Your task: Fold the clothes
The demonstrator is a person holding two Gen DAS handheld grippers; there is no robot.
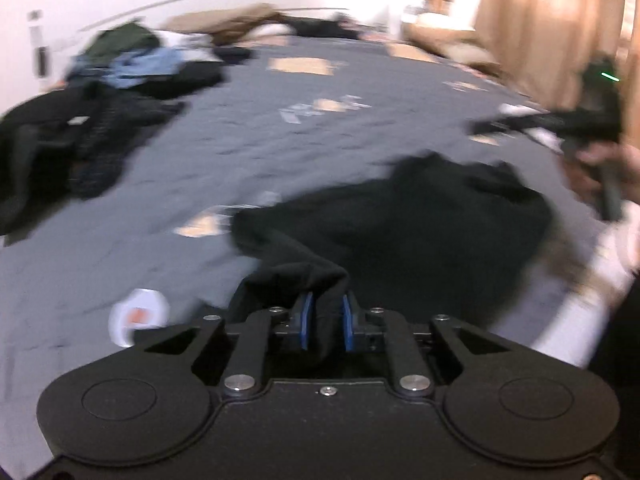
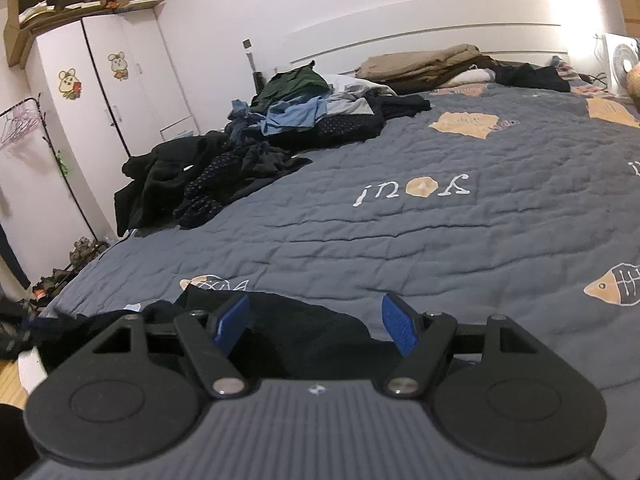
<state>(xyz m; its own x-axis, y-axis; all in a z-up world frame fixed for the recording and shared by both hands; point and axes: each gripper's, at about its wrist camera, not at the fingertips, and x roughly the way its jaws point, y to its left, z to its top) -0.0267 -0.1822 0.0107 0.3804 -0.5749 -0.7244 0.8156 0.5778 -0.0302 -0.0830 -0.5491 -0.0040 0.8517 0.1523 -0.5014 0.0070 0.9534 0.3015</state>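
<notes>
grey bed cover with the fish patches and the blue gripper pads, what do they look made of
Grey bed cover with fish patches: looks like quilted cotton-type fabric, matte; stitched lines puff it into soft ridges. Blue pads on the right gripper: probably rubber or soft plastic, matte; the facing surface shows a fine grid texture.

Quilted grey bedspread [image 2: 400, 240] — matt cloth, stitched into puckered ridges. Near its front edge, black garment [image 1: 420, 216] of soft, dull cloth. At its far left, heap of clothes [image 2: 280, 132], all limp matt fabric. Left gripper [image 1: 326, 322] in matt black plastic with bright metal screws — pads [image 2: 400, 330] of ribbed blue rubber.
</notes>
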